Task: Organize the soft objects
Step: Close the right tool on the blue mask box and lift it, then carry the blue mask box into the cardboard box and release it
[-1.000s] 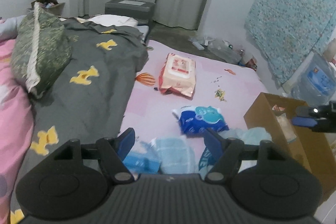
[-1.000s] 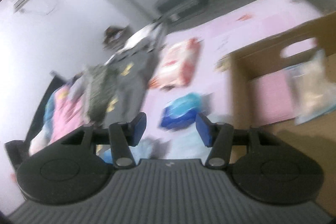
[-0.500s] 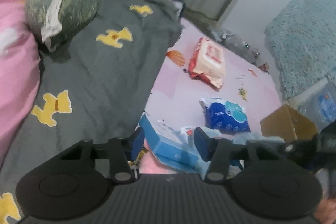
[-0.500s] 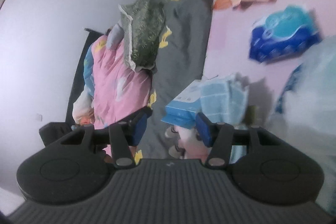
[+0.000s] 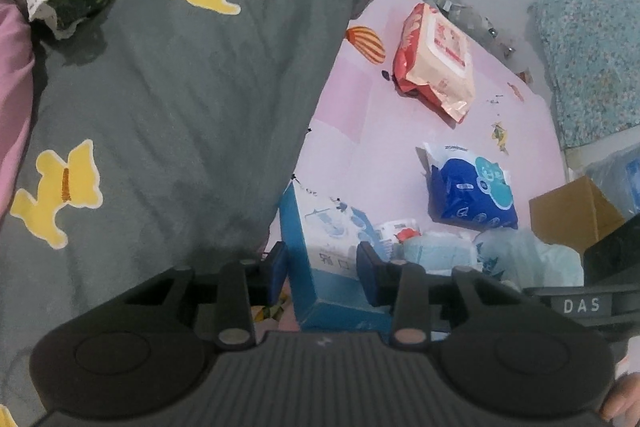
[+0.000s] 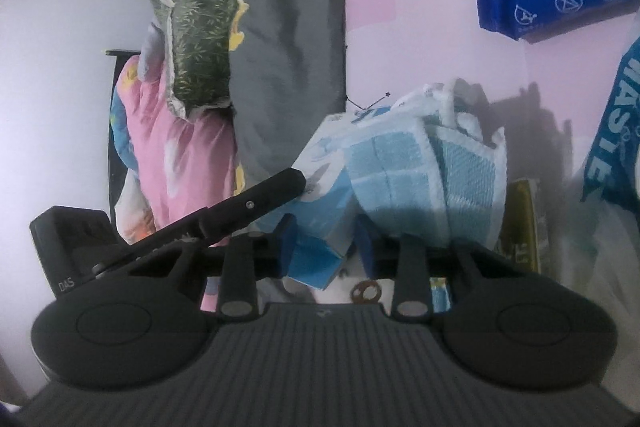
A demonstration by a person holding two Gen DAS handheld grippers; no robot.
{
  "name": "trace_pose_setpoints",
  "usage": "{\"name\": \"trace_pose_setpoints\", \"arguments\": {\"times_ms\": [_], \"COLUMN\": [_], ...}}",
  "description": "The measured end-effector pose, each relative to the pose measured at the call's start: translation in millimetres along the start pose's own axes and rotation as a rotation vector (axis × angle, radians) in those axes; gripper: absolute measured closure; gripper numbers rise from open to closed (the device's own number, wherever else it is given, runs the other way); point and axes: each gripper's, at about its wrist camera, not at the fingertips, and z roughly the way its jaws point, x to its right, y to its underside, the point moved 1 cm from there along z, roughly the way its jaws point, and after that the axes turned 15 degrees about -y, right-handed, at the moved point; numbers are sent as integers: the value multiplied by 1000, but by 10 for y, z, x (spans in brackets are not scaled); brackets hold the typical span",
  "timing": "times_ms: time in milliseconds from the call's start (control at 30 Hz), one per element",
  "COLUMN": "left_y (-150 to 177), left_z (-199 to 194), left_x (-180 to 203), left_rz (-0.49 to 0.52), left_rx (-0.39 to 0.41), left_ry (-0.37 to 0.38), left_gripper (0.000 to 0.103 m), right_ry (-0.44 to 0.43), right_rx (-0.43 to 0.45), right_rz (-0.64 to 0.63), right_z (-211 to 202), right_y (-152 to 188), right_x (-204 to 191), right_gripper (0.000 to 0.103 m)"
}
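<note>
Bed (image 5: 352,131): box (image 5: 332,259) between tool (image 5: 322,273) pads

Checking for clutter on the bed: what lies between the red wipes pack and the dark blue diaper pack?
Only bare pink sheet separates the red wipes pack and dark blue diaper pack; the left wrist view shows it.

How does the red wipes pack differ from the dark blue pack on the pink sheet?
The red wipes pack is red and cream with a pale flap on top; the dark blue pack is blue with a teal and white patch. The red one lies farther up the pink sheet, close to the grey blanket; the blue one lies nearer the cardboard box. Both are soft plastic packs, untouched.
</note>
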Motion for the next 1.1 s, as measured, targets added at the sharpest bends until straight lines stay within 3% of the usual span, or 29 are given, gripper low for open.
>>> {"name": "trace_pose_setpoints", "arguments": {"times_ms": [467,867,1100], "left_y": [-86,79,234], "left_z": [0,-959,-1488], "left_x": [55,78,518], "left_rz": [20,24,101], "left_rx": [36,254,373], "left_ry": [-64,-36,6], "left_gripper": [66,72,73], "right_ry": [-12,-171,-248], "right_rx": [31,29,76], "right_rz": [6,-131,-233], "right_z": [123,-207,-737], "right_y": [-86,102,280], "right_x": [57,-385,-663], "right_gripper": [74,75,75]}}
